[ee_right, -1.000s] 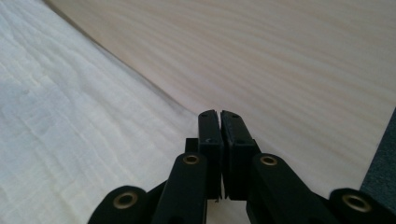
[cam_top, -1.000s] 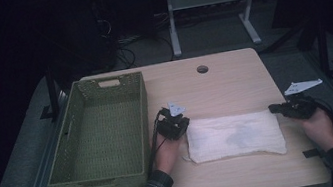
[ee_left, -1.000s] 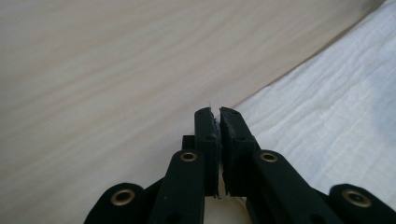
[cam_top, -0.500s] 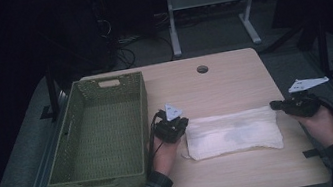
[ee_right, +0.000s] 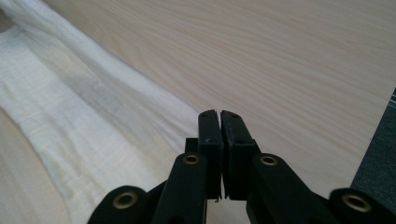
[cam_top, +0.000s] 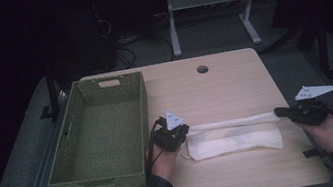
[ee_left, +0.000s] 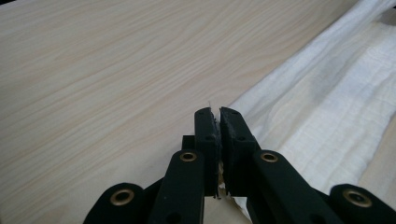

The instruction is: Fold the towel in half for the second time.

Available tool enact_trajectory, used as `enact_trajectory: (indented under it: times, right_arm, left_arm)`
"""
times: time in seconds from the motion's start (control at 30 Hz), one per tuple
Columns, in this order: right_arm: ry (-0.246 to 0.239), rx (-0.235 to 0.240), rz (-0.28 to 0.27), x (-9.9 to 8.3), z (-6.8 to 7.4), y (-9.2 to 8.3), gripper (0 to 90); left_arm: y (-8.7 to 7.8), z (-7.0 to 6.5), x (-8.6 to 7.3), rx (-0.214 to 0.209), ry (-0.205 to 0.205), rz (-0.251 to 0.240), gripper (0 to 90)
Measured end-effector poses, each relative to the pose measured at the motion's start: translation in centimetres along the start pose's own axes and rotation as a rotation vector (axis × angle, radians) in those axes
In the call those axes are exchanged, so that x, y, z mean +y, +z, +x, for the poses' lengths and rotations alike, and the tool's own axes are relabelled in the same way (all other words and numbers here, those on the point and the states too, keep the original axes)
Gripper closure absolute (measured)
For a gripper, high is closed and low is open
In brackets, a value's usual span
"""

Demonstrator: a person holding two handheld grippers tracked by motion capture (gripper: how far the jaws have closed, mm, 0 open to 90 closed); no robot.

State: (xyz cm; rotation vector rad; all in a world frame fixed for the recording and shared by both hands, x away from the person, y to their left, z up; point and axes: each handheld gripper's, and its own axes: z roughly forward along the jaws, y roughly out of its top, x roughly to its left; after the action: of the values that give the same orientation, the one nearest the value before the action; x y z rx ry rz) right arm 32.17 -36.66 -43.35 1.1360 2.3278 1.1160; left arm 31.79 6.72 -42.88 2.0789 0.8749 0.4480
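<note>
white towel (cam_top: 234, 136) lies folded along the near part of the counter (cam_top: 233, 83), stretched crosswise between the person's two hands, with its far edge lifted into a thin taut strip that runs from one hand-held gripper to the other. left hand-held gripper (cam_top: 177, 133) sits at the towel's left end, just right of the green woven basket (cam_top: 102, 134); its jaws are pressed together on the corner of the cloth, and in the left gripper view a sliver of white fabric shows pinched between the black jaws of the left hand-held gripper (ee_left: 216, 116) while the towel (ee_left: 327, 107) spreads away to the right over pale wood. right hand-held gripper (cam_top: 284, 111) is at the towel's right end, near the counter's right edge, jaws likewise closed; in the right gripper view the right hand-held gripper (ee_right: 219, 119) has its jaws nearly touching, with the towel (ee_right: 70, 107) running off to the left, though the cloth between the pads is hard to make out there. the basket stands open-topped on the counter's left side, well apart from the right hand. a round cable hole (cam_top: 202, 69) sits near the counter's far edge. plaid sleeves show at both wrists at the bottom of the high view
</note>
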Motion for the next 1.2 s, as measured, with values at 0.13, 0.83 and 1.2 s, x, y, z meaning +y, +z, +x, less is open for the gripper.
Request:
enact_trajectory:
  times: [0.13,0.83,1.2]
  right_arm:
    - [0.005,0.007,0.011,-0.6,0.7,-0.4,87.1]
    - [0.023,0.042,0.060,-3.0,2.8,-2.0,87.0]
    - [0.039,0.080,0.017,-3.4,3.2,-2.9,73.8]
  left_arm:
    - [-0.3,-0.3,-0.5,-0.014,-0.005,0.005,85.8]
    - [-1.6,-2.3,-2.4,-0.053,0.008,0.044,85.7]
    - [-2.5,-2.8,-2.2,-0.084,-0.033,0.015,74.3]
